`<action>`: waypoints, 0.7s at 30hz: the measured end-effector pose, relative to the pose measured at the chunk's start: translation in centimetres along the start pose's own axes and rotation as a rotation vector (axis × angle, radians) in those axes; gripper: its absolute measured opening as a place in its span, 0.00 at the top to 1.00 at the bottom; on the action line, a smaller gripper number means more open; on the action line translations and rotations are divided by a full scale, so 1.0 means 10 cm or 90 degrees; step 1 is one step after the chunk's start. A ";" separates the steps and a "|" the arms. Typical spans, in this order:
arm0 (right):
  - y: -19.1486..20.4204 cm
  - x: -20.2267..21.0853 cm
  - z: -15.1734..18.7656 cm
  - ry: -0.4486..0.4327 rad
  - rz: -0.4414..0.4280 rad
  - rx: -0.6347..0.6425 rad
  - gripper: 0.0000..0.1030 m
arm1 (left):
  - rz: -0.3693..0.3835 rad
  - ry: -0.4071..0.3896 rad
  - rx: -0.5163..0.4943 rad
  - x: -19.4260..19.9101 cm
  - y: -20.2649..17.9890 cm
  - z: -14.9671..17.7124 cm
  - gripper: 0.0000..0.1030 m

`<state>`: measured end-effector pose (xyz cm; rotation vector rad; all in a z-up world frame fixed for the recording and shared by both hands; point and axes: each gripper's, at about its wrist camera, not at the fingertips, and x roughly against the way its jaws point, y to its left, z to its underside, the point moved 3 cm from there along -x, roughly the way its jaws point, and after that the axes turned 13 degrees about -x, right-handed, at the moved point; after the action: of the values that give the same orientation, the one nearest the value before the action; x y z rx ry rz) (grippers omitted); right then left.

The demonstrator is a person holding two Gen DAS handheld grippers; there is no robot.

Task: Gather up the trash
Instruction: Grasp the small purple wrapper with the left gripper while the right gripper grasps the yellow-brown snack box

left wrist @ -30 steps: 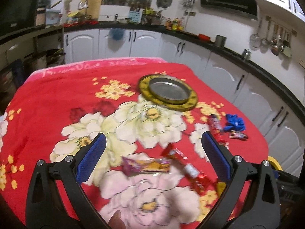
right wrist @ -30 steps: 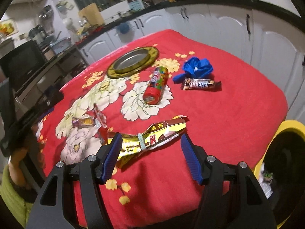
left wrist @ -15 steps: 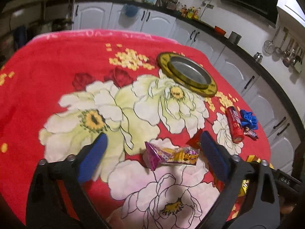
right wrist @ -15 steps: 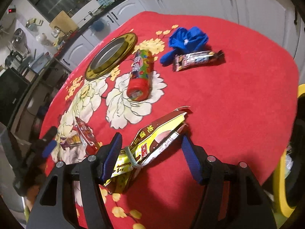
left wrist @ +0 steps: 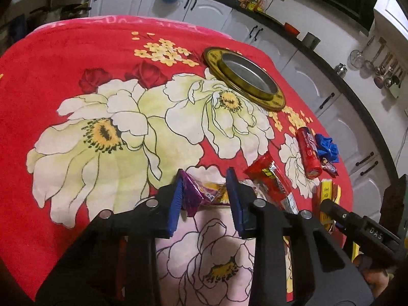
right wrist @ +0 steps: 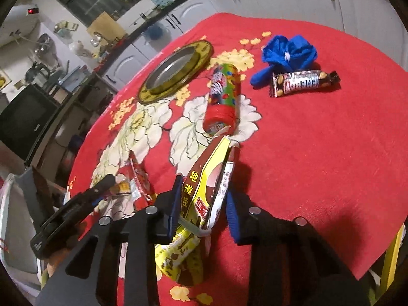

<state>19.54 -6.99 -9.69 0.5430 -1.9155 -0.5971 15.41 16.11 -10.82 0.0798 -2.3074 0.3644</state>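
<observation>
The left hand-held gripper (left wrist: 205,191) has its blue pads drawn in on a purple-and-yellow snack wrapper (left wrist: 204,195), which lies on the red floral blanket (left wrist: 76,58) covering the counter. Just right of it is a red wrapper (left wrist: 272,181), and beyond that a red candy tube (left wrist: 308,153) lying on its side, with a crumpled blue wrapper (left wrist: 327,148) beside it.

The right hand-held gripper (right wrist: 202,204) is likewise narrowed around a yellow-and-brown wrapper with Chinese print (right wrist: 206,188); the left pad touches the wrapper, while a small gap shows at the right pad, so whether it is fully clamped cannot be told. Ahead of it lie the candy tube (right wrist: 223,99), a brown chocolate bar (right wrist: 301,83) and the blue wrapper (right wrist: 288,53). A gold-rimmed metal plate (right wrist: 176,71) sits farther back on the blanket.
</observation>
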 end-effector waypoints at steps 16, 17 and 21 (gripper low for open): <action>0.20 0.49 -0.02 -0.109 -0.023 0.122 0.72 | -0.003 -0.071 -0.051 0.40 -0.24 -0.14 0.95; 0.20 0.52 -0.03 -0.114 -0.024 0.126 0.72 | -0.003 -0.081 -0.056 0.45 -0.27 -0.16 0.95; 0.20 0.64 -0.04 -0.132 -0.027 0.137 0.72 | -0.001 -0.113 -0.086 0.62 -0.47 -0.24 0.95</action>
<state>17.25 -9.44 -3.85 0.6821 -2.1852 -0.4933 13.61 12.68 -3.71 0.0474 -2.5007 0.2073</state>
